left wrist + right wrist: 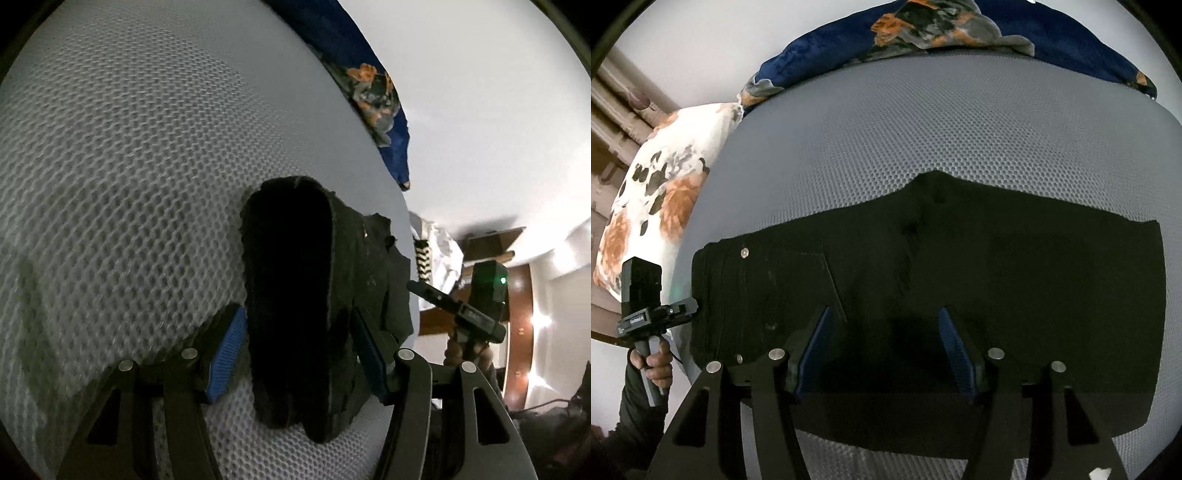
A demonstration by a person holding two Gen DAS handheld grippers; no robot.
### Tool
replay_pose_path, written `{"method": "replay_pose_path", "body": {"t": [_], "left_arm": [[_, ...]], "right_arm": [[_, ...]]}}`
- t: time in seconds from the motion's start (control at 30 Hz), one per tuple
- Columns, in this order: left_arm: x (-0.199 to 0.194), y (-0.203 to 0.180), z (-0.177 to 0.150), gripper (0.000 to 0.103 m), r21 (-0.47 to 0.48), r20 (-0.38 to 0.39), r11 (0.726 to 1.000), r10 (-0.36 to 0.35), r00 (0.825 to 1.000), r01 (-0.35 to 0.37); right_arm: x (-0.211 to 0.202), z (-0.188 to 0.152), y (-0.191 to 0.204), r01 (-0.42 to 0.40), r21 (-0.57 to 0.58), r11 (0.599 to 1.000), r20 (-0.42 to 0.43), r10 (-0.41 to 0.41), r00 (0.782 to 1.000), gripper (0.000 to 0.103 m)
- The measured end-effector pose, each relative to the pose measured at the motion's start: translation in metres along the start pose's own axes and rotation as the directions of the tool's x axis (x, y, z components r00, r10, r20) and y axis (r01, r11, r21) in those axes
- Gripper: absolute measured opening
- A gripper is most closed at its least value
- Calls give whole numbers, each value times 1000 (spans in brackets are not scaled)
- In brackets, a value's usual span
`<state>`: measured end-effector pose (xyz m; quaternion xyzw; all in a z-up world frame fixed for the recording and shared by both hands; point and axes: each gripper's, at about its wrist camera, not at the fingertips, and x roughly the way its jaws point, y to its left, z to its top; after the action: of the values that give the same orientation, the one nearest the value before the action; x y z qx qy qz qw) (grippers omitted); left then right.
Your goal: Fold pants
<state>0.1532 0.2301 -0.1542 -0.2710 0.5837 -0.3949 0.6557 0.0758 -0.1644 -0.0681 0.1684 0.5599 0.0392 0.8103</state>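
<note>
Both grippers, left (295, 354) and right (882, 350), sit spread over the black pants (960, 277), pinching nothing. I'd grab both layers at the waistband evenly before folding.

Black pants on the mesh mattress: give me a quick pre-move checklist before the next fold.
1. Pants lying flat on the mattress: ok.
2. Right gripper open above the pants, nothing pinched: ok.
3. Left gripper open at the waistband end, fabric between the jaws: ok; pad contact: cannot tell.
4. Fold area on the mattress beyond the pants clear: ok.
5. Blue blanket and floral pillow apart from the pants: ok.
</note>
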Motion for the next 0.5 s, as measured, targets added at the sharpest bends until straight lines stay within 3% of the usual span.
{"method": "replay_pose_path", "body": {"t": [0.13,0.3,0.43,0.5], "left_arm": [[14,-9,7,60,38,-48,999,-20,999,21],[22,-16,0,60,59,-52,997,-56,997,59],[25,-20,0,59,43,-30,998,-35,999,36],[24,-18,-2,53,33,-23,999,-16,1000,16]], "right_arm": [[3,5,1,9,12,1000,1,-9,1000,61],[4,8,-6,10,47,999,8,-10,1000,61],[4,10,-15,8,73,997,14,-9,1000,61],[3,10,-18,1,81,997,25,-3,1000,61]]}}
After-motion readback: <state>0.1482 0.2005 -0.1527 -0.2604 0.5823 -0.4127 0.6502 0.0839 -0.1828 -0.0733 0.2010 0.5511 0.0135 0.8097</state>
